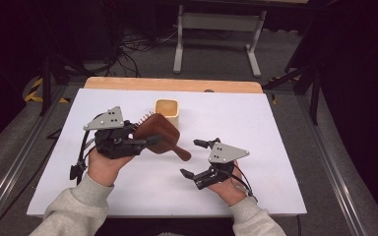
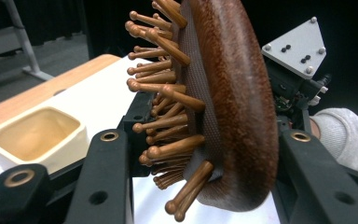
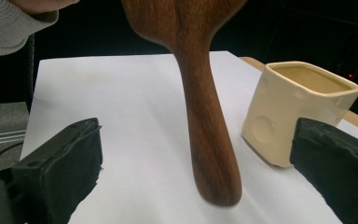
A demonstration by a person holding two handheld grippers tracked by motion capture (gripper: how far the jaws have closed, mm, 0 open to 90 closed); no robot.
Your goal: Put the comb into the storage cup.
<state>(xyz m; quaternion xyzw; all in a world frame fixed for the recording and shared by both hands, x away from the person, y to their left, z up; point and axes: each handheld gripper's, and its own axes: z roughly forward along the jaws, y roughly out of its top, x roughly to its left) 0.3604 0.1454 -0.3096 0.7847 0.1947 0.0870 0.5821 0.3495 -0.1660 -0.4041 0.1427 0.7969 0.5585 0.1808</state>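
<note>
A: Where is the hairbrush (image 1: 158, 133) seen?

B: Mid-table, clamped by its head in the left gripper (image 1: 145, 141). In the left gripper view the head (image 2: 242, 102) is pinched between the two jaws, wooden back on one side, bristles (image 2: 165, 107) on the other.

A: Long axis?

B: In the high view it is run from upper left to lower right. The handle (image 1: 181, 153) is pointed toward the right gripper (image 1: 194, 158) and down at the white sheet (image 1: 256, 128). The bristles are faced away from the person, toward the cup (image 1: 167, 111).

A: Handle on the table?

B: Cannot be told. In the right gripper view the handle tip (image 3: 216, 186) is seen low over the sheet, contact unclear.

A: Right gripper?

B: Jaws are spread wide, nothing held. The handle is lined up between them in its own view, untouched. The cream cup (image 3: 298, 109) is seen beside the handle, upright, open end up.

A: Cup location?

B: Far half of the sheet, just behind the brush head.
</note>
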